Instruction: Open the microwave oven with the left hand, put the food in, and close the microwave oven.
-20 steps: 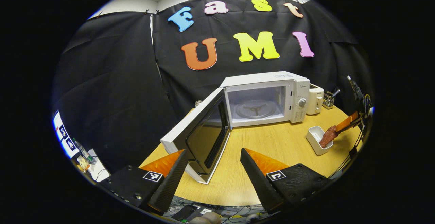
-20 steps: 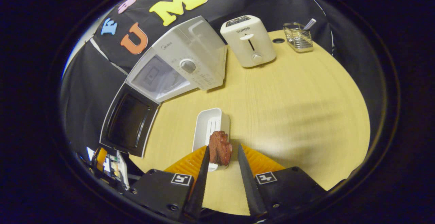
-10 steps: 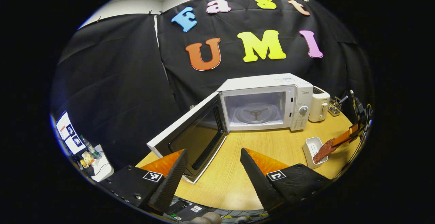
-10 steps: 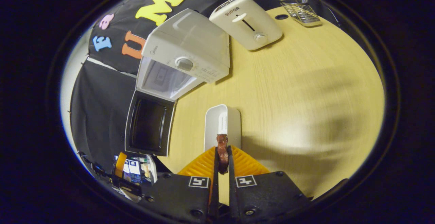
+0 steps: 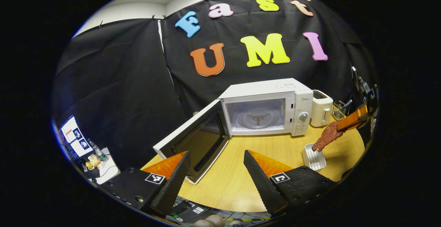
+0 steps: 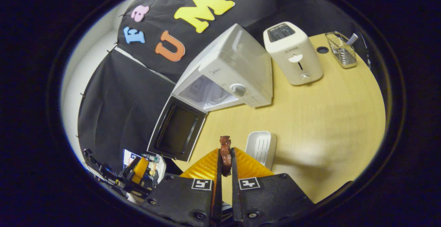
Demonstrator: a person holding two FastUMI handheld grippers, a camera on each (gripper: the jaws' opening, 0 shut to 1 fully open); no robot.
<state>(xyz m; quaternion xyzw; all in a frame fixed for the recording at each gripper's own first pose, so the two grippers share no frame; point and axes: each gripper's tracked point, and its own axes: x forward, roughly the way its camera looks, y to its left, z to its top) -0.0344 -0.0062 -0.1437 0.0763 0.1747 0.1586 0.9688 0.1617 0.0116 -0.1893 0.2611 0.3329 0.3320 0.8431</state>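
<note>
The white microwave stands at the back of the wooden table with its door swung wide open to the left and the glass turntable bare inside. My left gripper hovers open near the table's front edge, close to the door. My right gripper is shut on a reddish-brown piece of food, held in the air above the small white tray. In the left gripper view the right gripper shows at the far right.
A white toaster stands right of the microwave, and a wire basket sits beyond it. Bare table lies between tray and toaster. Off the table's left edge are a bottle and papers.
My right gripper closed on the food and lifted it up out of the white tray. My left gripper drew back a little from the open door.
</note>
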